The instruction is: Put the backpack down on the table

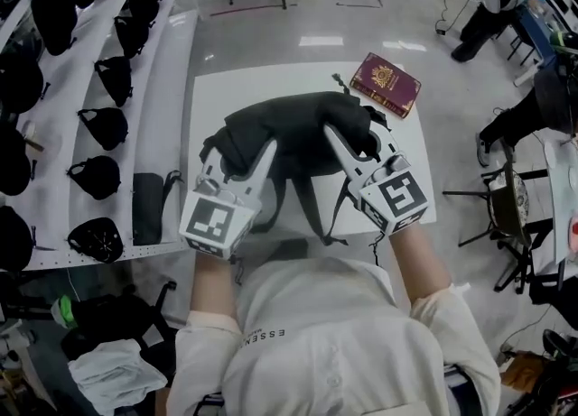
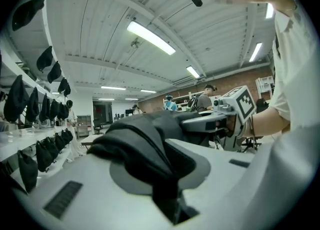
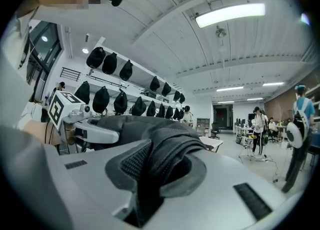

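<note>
Backpack (image 1: 298,130) crosswise, long axis left-right

From the head we look steeply down; our left gripper (image 1: 237,160) and right gripper (image 1: 359,142) cameras look level, close against the crumpled black fabric backpack (image 1: 289,121) all three share.

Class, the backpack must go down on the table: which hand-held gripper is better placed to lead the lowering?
Left, narrowly. The left hand-held gripper and right hand-held gripper both clamp the backpack over the table, but the red book lies on the right's side.
</note>
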Demonstrator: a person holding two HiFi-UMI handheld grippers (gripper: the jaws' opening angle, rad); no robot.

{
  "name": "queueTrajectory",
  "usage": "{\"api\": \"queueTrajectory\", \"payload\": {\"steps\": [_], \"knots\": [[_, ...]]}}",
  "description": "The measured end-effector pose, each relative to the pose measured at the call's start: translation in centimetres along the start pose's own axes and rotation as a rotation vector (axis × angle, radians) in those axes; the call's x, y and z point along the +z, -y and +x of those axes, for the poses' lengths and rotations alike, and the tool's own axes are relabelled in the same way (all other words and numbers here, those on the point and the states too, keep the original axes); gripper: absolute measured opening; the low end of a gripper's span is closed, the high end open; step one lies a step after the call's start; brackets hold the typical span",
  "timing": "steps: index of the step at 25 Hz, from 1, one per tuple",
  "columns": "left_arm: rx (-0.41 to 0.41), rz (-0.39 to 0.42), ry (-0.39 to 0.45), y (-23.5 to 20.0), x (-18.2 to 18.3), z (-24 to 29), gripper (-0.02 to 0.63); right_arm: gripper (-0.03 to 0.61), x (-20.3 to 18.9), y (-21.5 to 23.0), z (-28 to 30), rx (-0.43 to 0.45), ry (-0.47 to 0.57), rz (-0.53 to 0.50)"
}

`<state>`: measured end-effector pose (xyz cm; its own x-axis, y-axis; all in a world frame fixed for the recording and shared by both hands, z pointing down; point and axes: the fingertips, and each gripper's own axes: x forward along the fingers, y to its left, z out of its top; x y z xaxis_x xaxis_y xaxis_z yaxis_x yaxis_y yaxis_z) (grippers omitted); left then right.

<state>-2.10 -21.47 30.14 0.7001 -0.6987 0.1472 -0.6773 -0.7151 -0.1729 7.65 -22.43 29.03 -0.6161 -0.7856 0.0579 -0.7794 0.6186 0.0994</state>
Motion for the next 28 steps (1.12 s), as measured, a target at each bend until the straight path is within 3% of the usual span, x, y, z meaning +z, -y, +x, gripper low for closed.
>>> {"api": "queueTrajectory", "payload": {"steps": [10, 17, 28], "knots": [[-0.038, 0.018, 0.007, -7.1, -0.4, 7.3, 0.074, 0.077, -0.3, 6.3, 7.8, -0.032, -0.003, -0.001], [-0.056, -0.015, 0.023, -11.2, -1.2, 11.7, 0.074, 0.078, -1.1, 9.8, 12.5, -0.041, -0.021, -0.01], [-0.046, -0.059, 0.0, -16.1, -5.3, 17.4, 0.074, 0.08, -5.2, 14.1, 19.1, -0.024, -0.035, 0.007]]}}
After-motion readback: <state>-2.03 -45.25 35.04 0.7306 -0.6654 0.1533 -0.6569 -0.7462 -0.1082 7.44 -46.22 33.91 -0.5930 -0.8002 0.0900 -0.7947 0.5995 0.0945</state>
